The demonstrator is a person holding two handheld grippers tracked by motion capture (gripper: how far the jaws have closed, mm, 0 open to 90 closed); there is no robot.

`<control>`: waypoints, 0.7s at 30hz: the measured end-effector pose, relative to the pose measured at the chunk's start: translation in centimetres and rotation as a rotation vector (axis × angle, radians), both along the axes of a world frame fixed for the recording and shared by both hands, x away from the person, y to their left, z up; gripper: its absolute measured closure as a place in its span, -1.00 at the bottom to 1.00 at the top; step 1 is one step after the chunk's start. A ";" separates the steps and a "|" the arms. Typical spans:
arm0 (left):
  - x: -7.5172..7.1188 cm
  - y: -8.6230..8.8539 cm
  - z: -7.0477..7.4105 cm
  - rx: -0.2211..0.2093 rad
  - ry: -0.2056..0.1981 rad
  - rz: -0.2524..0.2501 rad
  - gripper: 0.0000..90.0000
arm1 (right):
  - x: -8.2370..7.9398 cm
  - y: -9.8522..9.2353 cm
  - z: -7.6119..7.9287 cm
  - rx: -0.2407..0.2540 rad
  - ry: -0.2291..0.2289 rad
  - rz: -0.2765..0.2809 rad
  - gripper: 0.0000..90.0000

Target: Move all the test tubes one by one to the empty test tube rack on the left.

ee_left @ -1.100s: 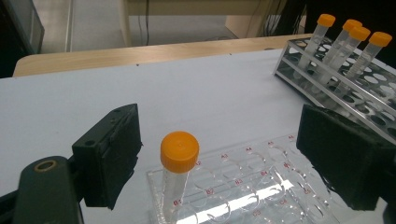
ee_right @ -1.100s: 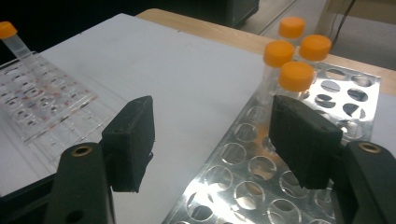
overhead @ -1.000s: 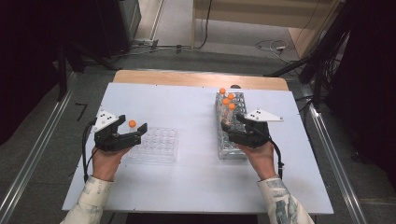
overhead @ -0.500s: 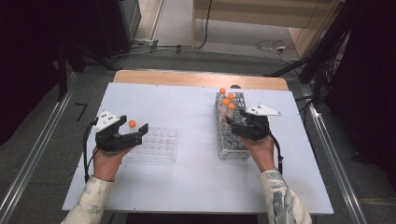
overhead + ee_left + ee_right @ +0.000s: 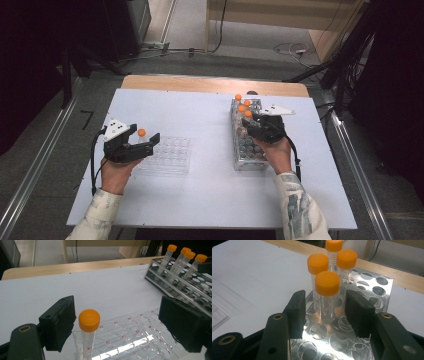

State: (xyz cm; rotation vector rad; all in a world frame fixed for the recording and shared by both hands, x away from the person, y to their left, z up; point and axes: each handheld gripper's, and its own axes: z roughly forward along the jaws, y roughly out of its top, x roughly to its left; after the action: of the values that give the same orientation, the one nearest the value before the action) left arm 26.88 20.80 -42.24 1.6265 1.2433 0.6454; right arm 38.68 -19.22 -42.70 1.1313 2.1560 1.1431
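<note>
Working from above, you are holding your left gripper point(image 5: 150, 143) over the near-left corner of the clear plastic tray point(image 5: 175, 162) on the white table point(image 5: 200, 200), where one orange-capped tube point(image 5: 142, 132) is standing upright. Your right gripper point(image 5: 248, 125) is reaching into the metal rack point(image 5: 245, 159) at the cluster of four capped tubes point(image 5: 240, 108) at its far end.

Looking along the left gripper, you are keeping its jaws spread wide on either side of the lone tube point(image 5: 88, 332), which is standing in the tray's point(image 5: 130, 340) corner well, nearer the left pad point(image 5: 60, 322) and touched by neither. The gripper is released, grasping nothing.

Looking along the right gripper point(image 5: 325, 312), you are bracketing the nearest tube point(image 5: 327, 293) of the four in the rack point(image 5: 372, 282). Its jaws have just been closing with that tube between them, yet a gap is showing on each side, so the pads point(image 5: 298, 310) are not pressing on it and the tube is sitting in its hole.
</note>
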 end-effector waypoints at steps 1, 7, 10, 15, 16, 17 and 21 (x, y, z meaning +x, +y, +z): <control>0.0 0.0 0.0 0.000 0.002 0.000 -0.68 | 0.2 0.0 0.0 -0.003 0.011 -0.002 0.14; 0.0 -0.1 0.0 0.001 0.003 -0.004 -0.68 | 1.0 0.4 -0.1 -0.050 0.046 -0.024 0.26; 0.0 -0.1 0.0 0.002 0.005 -0.003 -0.68 | 1.2 0.7 -0.2 -0.075 0.057 -0.034 0.30; 0.1 -0.2 -0.1 0.004 0.003 -0.005 -0.68 | 1.5 1.1 -0.3 -0.113 0.077 -0.041 0.34; 0.0 -0.2 -0.1 0.001 0.005 -0.005 -0.67 | 1.6 1.1 -0.3 -0.118 0.080 -0.045 0.36; 0.1 -0.2 -0.1 0.002 0.005 -0.005 -0.67 | 1.7 1.2 -0.3 -0.122 0.085 -0.048 0.38; 0.1 -0.2 -0.1 0.002 0.005 -0.005 -0.67 | 1.8 1.5 -0.3 -0.147 0.084 -0.047 0.47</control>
State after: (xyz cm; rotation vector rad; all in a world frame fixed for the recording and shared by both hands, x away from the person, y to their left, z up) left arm 26.95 20.58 -42.33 1.6333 1.2421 0.6403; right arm 40.47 -17.71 -43.03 1.1756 2.2240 0.9151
